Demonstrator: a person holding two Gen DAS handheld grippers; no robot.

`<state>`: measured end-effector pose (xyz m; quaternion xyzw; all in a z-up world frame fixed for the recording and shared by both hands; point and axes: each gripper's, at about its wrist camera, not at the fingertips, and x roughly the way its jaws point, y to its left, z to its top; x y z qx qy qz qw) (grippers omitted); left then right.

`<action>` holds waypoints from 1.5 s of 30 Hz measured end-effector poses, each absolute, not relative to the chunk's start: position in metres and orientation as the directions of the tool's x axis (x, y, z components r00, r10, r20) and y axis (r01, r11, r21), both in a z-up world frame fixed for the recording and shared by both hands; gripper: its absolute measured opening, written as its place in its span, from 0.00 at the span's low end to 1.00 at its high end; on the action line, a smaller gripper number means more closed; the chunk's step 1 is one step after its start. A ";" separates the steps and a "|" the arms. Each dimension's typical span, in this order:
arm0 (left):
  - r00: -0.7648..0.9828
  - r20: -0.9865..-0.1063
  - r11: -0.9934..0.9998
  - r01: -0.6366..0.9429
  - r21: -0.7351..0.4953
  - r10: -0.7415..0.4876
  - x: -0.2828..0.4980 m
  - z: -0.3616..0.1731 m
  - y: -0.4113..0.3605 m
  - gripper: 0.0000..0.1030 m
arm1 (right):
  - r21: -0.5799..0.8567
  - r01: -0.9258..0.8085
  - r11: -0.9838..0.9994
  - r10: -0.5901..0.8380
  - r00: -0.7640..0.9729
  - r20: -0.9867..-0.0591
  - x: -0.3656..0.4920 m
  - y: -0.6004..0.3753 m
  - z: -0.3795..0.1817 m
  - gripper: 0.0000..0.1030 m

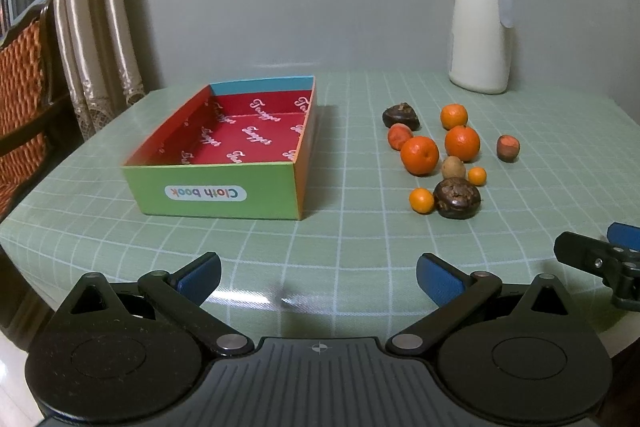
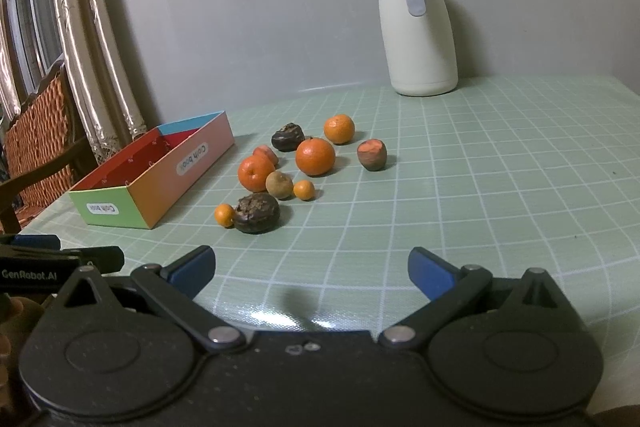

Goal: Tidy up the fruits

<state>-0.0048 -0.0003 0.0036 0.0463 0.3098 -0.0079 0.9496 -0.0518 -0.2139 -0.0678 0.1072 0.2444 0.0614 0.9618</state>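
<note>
Beside glossy cardboard box (image 1: 224,193), round, perhaps wrinkled, fruits (image 1: 420,155).

The left gripper (image 1: 318,277) hovers low over the green checked tablecloth (image 1: 348,247), its blue-padded fingers (image 1: 200,277) spread wide with nothing between them. Beyond it sits an open cardboard box (image 1: 224,163), red inside, empty, with "Cloth book" printed upside down on its green front wall. Right of the box lies a loose cluster of fruit (image 1: 448,155): several oranges, big and small, and a few dark brown ones. Farther right of the box, by the wall, stands a white jug (image 1: 478,31). The right gripper (image 1: 604,259) pokes in, well right of the box.
</note>
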 end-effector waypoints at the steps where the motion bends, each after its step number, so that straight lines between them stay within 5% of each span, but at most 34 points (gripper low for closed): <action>1: 0.809 -0.588 0.996 0.043 0.082 0.013 -0.005 0.004 0.000 1.00 | 0.236 -0.065 0.970 0.170 0.873 -0.456 -0.052 -0.214 -0.068 1.00; 45: 0.845 -0.534 0.979 0.077 0.187 0.036 -0.005 0.007 -0.015 1.00 | 0.282 -0.050 0.958 0.170 0.891 -0.420 -0.054 -0.224 -0.057 1.00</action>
